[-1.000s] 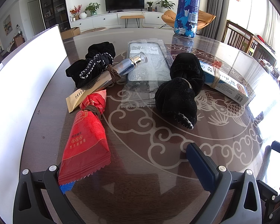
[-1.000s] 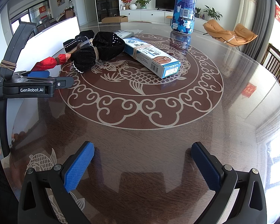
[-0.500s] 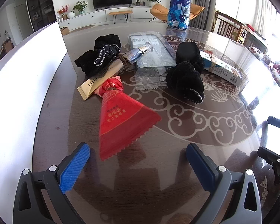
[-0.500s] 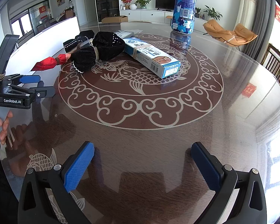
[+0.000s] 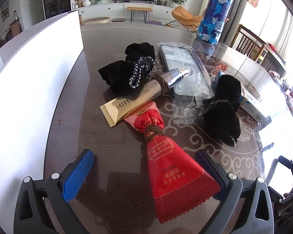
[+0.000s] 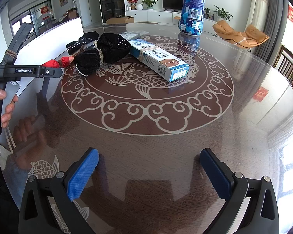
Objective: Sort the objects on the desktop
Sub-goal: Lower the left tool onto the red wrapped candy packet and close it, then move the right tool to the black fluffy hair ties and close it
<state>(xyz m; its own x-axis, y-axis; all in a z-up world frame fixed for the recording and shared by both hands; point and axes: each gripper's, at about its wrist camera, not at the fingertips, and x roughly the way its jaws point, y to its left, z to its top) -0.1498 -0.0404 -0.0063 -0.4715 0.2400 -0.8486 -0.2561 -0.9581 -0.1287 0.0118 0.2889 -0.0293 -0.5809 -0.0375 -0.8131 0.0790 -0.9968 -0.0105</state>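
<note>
My left gripper (image 5: 144,173) stands with its jaws wide apart, straddling the broad end of the red packet (image 5: 171,177), which lies flat on the table (image 6: 166,146) and is not pinched by either pad. A second ago that packet sat at the left pad; half a second ago I had pulled back and it lay well ahead; now I have come forward again so it sits between the fingers, nearer the right one. I read that as lining up a grasp, so sorting of this item is only beginning.

My right gripper (image 6: 149,173) is also spread open and empty, hovering over bare tabletop just as it did in both earlier views. It has done nothing yet.

The packet's narrow end, tied with a brown band, touches the gold tube (image 5: 144,95). Behind that lie a black pouch (image 5: 127,72) and a clear sleeve (image 5: 185,72); a second black pouch (image 5: 222,113) and a blue box (image 6: 158,58) sit to the right, with the tall can (image 6: 192,9) well beyond.

A white board (image 5: 29,89) walls off my left side closely, so I would lift rather than swing left. The near and right stretches of table are open.
</note>
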